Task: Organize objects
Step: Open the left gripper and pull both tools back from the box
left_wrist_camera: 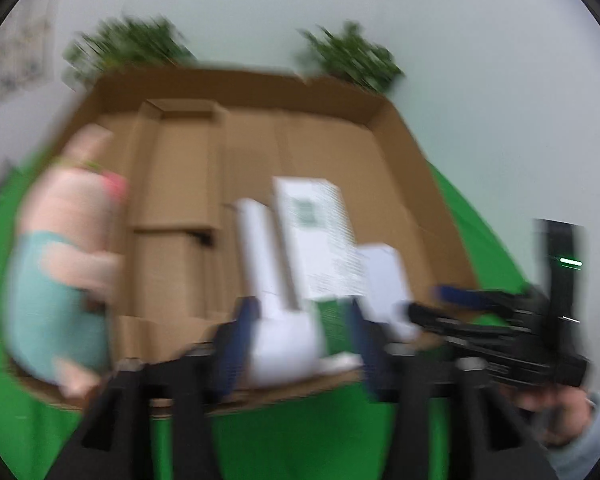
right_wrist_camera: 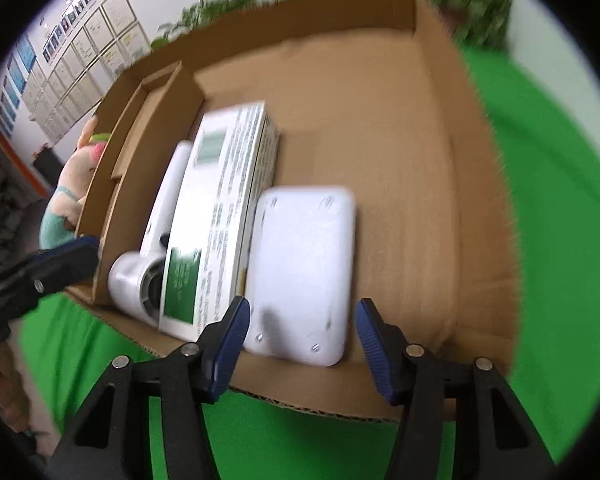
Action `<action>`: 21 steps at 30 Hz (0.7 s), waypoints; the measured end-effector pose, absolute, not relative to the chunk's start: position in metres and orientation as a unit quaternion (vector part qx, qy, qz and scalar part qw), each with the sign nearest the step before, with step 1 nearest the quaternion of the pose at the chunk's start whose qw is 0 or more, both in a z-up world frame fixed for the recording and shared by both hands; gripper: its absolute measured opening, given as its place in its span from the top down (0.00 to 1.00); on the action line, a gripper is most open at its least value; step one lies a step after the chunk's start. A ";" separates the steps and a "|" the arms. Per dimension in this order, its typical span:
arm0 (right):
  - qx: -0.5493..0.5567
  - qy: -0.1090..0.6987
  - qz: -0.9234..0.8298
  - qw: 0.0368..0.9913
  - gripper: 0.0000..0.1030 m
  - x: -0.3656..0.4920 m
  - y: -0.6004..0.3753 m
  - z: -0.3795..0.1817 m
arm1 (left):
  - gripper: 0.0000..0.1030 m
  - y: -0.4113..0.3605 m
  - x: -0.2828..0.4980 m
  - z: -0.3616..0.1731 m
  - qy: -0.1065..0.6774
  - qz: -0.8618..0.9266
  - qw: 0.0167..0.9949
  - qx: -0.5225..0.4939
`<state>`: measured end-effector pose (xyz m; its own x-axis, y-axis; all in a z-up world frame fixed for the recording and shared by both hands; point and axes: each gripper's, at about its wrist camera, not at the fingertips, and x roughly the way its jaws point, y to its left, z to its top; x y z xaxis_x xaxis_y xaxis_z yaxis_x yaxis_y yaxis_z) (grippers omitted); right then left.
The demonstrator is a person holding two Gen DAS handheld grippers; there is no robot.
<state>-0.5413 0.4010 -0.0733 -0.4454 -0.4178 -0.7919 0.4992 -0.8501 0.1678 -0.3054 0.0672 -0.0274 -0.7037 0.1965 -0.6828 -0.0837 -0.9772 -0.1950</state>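
The flat white case (right_wrist_camera: 300,276) lies in the cardboard tray (right_wrist_camera: 452,208), long axis pointing away, just ahead of our right gripper (right_wrist_camera: 302,344), whose jaws straddle it unclamped; our left gripper (left_wrist_camera: 300,344) gapes empty.

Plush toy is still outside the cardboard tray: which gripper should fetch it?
Probably left. The plush toy sits left of the cardboard tray, beside the open left gripper; the right gripper hovers open by the flat white device.
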 end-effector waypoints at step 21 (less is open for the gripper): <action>0.250 0.046 -0.950 0.183 0.01 -0.453 0.373 -0.071 | 0.00 0.047 -0.275 -0.083 0.030 0.960 -0.112 -0.254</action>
<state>-0.4535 0.3732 -0.0711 -0.8078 -0.3246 -0.4921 0.3701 -0.9290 0.0051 -0.2745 0.0466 -0.0833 -0.8460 -0.2306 -0.4808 0.2000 -0.9730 0.1149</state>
